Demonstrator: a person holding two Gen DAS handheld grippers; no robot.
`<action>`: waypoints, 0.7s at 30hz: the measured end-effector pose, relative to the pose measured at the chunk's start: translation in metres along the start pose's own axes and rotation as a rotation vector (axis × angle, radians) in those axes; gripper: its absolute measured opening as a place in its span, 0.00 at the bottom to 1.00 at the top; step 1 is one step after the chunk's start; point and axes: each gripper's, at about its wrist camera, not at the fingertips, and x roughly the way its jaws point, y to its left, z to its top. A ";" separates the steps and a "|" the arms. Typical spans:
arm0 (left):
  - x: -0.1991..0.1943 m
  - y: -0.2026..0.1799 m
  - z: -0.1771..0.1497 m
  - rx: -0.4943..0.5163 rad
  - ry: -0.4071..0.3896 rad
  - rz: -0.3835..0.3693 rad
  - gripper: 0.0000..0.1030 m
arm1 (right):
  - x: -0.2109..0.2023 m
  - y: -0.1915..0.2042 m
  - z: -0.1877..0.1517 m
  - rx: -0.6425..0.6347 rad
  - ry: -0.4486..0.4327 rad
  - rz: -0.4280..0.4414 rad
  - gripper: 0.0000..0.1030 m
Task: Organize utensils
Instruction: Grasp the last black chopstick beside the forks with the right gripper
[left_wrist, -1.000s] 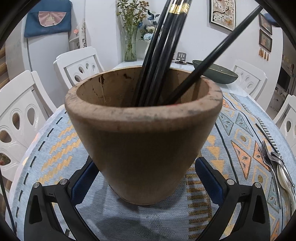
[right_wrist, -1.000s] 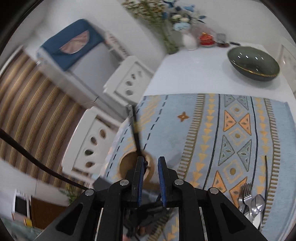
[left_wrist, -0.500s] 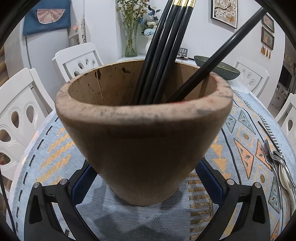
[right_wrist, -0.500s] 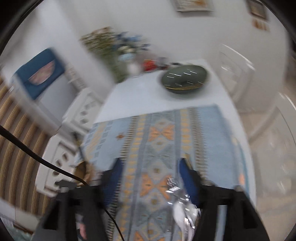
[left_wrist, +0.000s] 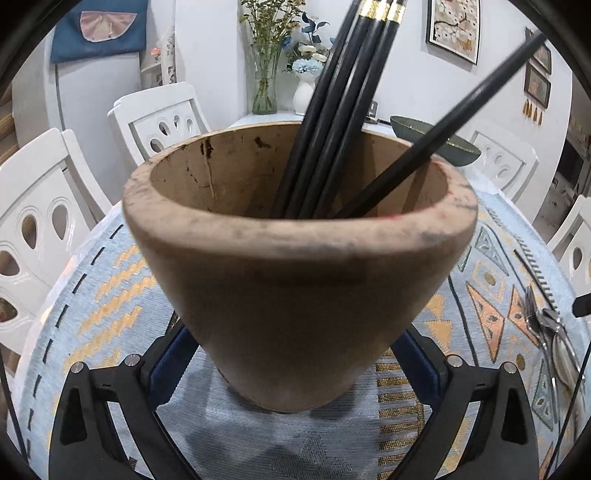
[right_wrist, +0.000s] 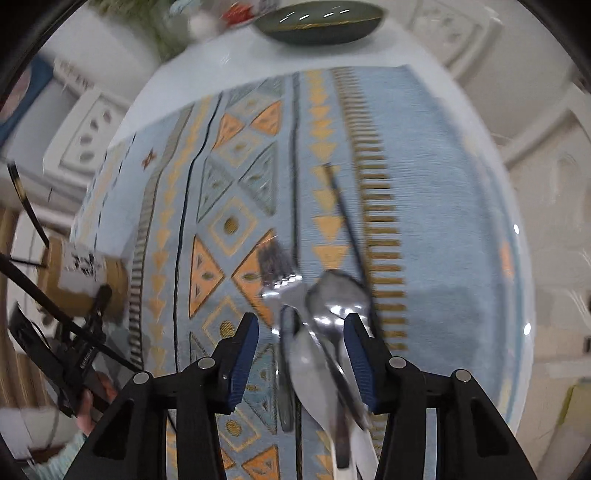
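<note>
Your left tongs grip the wooden cup; right tongs, just narrowing, straddle untouched spoons at lower centre.

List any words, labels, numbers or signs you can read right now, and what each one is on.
No text can be read in either view.
Left gripper: a small white marking on its black body, too small and blurred to read.
Tag on the wooden pot: a black-and-white square pattern, a code rather than words.
Framed pictures on the wall: artwork only, no legible writing.
</note>
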 end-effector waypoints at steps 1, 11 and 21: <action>0.000 -0.001 0.000 0.004 0.001 0.005 0.96 | 0.005 0.003 0.002 -0.020 0.005 -0.005 0.44; 0.000 -0.001 -0.001 0.001 -0.001 0.002 0.96 | 0.043 0.027 0.008 -0.149 0.093 -0.124 0.39; -0.001 0.000 -0.002 -0.002 0.000 -0.003 0.96 | 0.062 0.033 0.021 -0.176 0.078 -0.147 0.07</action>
